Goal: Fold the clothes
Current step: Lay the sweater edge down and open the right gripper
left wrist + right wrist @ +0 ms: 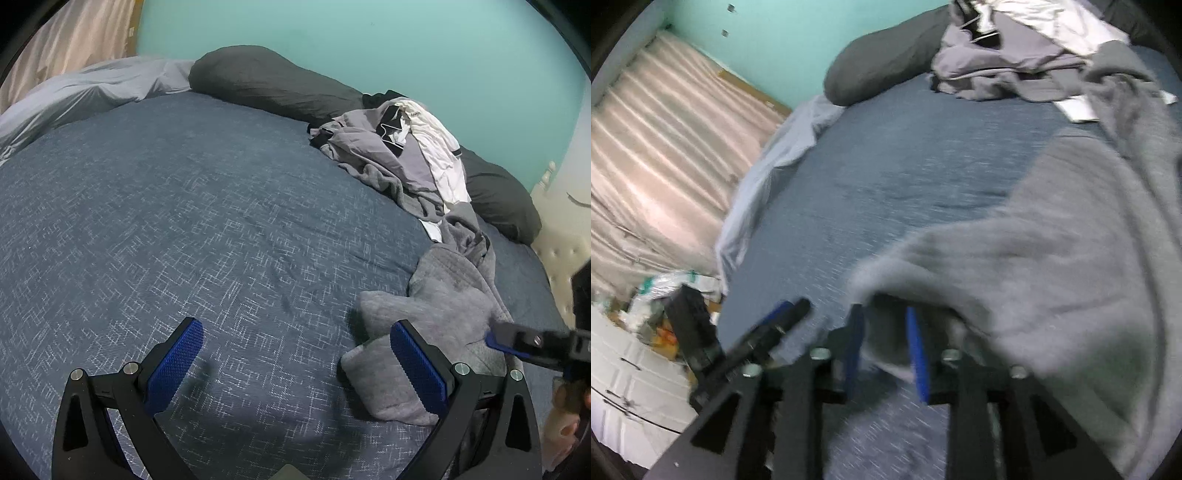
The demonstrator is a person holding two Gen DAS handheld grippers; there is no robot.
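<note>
Grey sweatshirt (443, 295) lies on bed (184, 221), long axis running from the clothes pile (399, 155) toward the grippers. Right gripper (886, 350): jaws narrow, pinching the sweatshirt's near edge. Left gripper (295, 369): jaws wide, empty, cuff just beside its right pad.

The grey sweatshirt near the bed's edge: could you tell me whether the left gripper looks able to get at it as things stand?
Probably yes. The left gripper has its jaws wide open over bare bedspread, and the grey sweatshirt lies right beside its right finger with nothing between. The right gripper already grips one edge.
</note>
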